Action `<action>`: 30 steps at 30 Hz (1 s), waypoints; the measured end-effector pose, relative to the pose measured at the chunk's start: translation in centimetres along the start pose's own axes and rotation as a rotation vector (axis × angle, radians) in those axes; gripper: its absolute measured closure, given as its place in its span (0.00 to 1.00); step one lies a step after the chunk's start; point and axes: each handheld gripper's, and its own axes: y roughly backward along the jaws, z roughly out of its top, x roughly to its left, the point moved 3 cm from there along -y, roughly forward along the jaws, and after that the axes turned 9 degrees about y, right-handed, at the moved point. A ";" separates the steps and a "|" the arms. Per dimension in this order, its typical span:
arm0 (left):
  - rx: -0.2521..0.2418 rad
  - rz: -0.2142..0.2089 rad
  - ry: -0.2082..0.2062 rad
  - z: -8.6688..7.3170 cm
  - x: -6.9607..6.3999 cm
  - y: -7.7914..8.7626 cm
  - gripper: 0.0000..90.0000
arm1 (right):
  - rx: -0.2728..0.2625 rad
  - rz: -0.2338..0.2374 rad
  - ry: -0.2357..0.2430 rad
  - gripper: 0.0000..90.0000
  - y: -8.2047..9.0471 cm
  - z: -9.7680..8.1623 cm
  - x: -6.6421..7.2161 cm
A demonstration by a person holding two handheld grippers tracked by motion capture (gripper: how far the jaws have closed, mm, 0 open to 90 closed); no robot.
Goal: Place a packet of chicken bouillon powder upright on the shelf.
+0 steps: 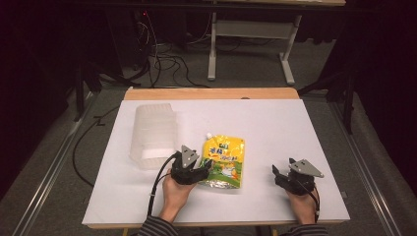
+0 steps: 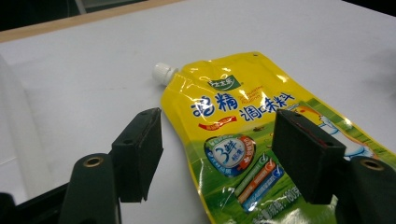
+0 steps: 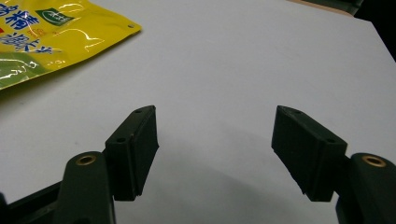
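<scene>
Here, one yellow pouch (image 1: 224,162), one clear tub (image 1: 153,135)

High view: overhead, facing forward-down. Gripper views: low, close over table (image 1: 275,128); all shared the yellow pouch (image 1: 224,162), apparently.

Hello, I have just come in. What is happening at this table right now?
A person holds one hand-held gripper in each hand at a white table. The left hand-held gripper is at the lower left edge of a yellow spouted pouch that lies flat; its jaws stand open with the pouch's edge between them, not pressed. The right hand-held gripper waits open over bare table. A clear plastic container sits to the left of the pouch.
</scene>
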 end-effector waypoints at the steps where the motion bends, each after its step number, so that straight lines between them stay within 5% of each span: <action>1: 0.014 -0.009 0.004 0.1 0.0 -0.3 0.36 | 0.000 -0.001 -0.001 0.36 0.0 0.0 0.0; 8: 0.069 -0.021 0.061 1.2 0.0 -2.5 0.31 | 0.001 0.000 -0.001 0.35 0.0 0.0 0.0; 30: 0.203 0.027 0.116 1.4 1.0 -7.5 0.20 | 0.001 0.001 0.000 0.35 0.0 0.0 0.0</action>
